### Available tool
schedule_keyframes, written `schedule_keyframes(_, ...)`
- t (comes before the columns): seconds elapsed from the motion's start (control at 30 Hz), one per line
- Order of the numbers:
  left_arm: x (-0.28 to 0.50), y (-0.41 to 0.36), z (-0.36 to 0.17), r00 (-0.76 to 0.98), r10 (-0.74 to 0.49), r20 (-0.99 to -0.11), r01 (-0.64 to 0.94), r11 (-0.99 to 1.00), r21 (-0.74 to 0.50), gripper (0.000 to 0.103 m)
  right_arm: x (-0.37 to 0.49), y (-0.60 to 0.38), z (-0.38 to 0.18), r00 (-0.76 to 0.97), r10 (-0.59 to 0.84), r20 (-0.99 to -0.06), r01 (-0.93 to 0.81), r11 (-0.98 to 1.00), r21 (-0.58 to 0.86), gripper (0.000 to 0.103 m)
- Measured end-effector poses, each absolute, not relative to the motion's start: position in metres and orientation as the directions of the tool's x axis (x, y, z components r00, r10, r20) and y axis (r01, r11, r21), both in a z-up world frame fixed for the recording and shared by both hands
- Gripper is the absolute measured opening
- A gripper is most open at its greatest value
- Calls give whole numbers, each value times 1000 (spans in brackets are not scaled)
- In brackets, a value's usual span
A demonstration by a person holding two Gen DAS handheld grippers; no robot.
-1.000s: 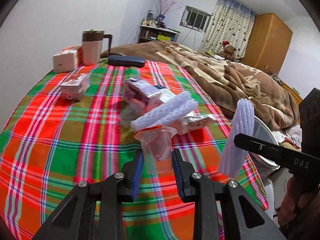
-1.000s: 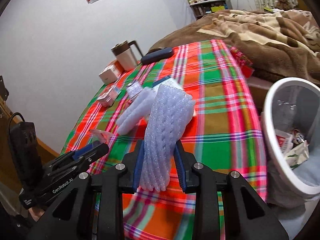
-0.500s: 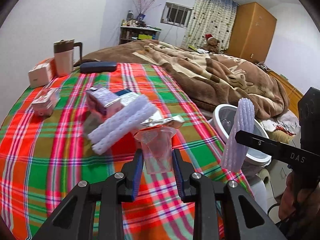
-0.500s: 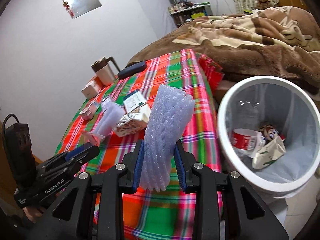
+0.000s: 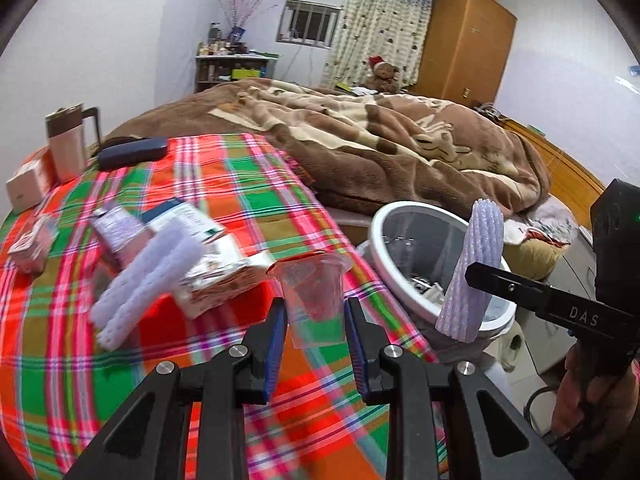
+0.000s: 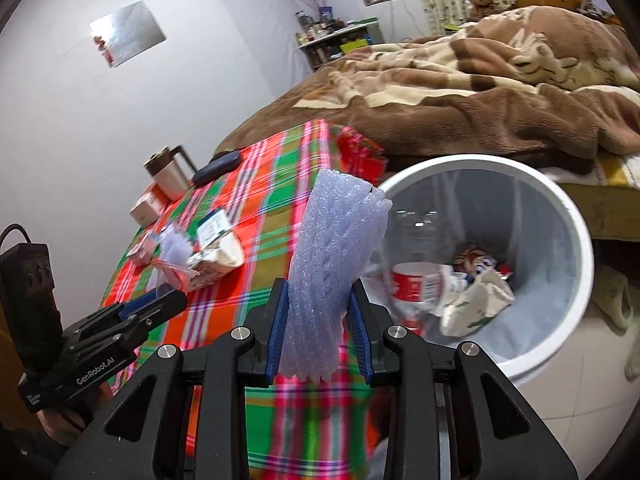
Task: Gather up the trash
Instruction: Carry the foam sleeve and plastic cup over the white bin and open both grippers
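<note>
1. Both hand-held grippers point forward and downward, side by side beside the white bin (image 6: 576, 240)
2. Plaid-covered counter (image 5: 100, 360) carries wrappers; bed behind
3. Left hand-held gripper (image 5: 316, 322) clamps a clear plastic cup (image 5: 314, 292); right hand-held gripper (image 6: 318, 326) clamps a foam net sleeve (image 6: 332, 264) near the bin rim

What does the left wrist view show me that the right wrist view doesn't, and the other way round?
Only left wrist: the orange wooden wardrobe. Only right wrist: the crumpled wrappers inside the white round trash bin and the black power strip. Both: the plaid tablecloth, the clear plastic cup in the left tongs, and the lilac foam net sleeve in the right tongs.
</note>
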State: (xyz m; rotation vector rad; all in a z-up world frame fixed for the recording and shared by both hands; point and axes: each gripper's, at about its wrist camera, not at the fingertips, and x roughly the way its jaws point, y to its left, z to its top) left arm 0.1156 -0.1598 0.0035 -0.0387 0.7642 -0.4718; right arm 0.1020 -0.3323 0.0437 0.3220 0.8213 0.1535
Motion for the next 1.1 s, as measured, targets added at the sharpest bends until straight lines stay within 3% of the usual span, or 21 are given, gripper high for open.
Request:
schedule_keyframes(0.5,141,-251,-1,523,-534,-665,556,804,-209,30,98,-385,42,697,75,-713,142,961,239,31)
schedule_keyframes(0.87,160,-294,-27,428,-573,-699,607,755,-247,30,104,-400,27,632,16,-775,182,969,169,32)
schedule_keyframes(1.03,165,-305,-34,399,-586,-706,625,736,-258,32,101,-405,27,630,0,-777,198,967,161,45)
schedule_keyframes(1.1,166,-306,-35,397,-590,-703,628,733,-261,44,101,-406,26,630,3,-776,198,966,164,66)
